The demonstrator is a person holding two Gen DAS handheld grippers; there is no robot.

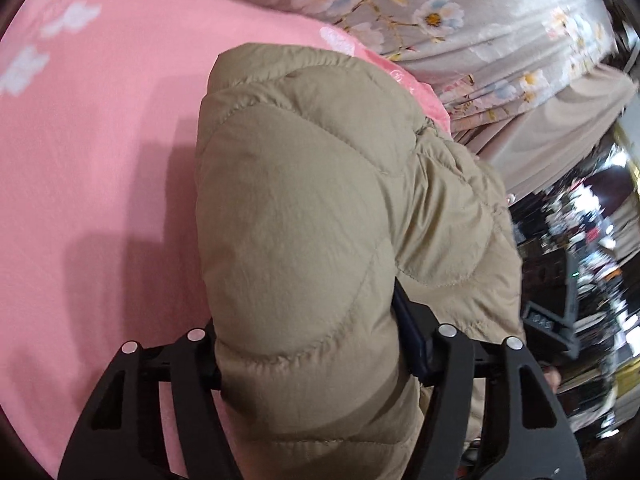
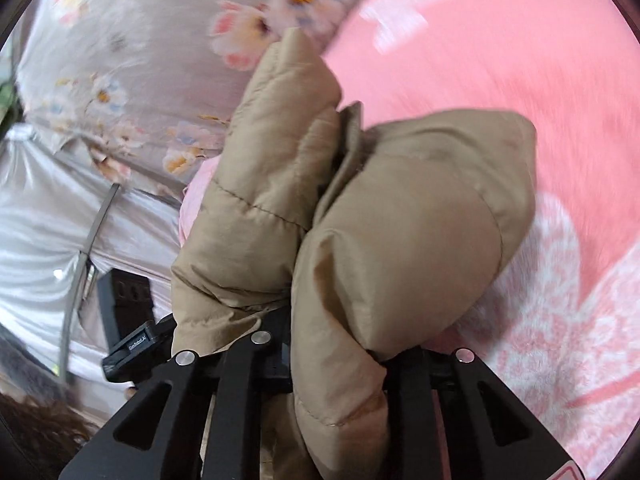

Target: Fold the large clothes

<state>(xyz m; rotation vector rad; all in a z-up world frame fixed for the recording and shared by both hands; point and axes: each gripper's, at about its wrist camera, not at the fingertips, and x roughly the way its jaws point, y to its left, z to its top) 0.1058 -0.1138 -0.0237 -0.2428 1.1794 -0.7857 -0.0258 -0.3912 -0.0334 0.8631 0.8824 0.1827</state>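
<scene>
beige puffer jacket [image 1: 304,216]: pinched in left gripper [image 1: 316,344] and right gripper [image 2: 332,360], both angled down over pink blanket [image 1: 100,160]; grey sheeting [image 2: 44,216] in right view only.

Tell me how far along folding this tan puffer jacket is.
Early stage. Done: both grippers, left gripper and right gripper, are clamped on the tan puffer jacket. In hand: it hangs bunched above the pink blanket. Left: spreading it flat and making every fold.
</scene>
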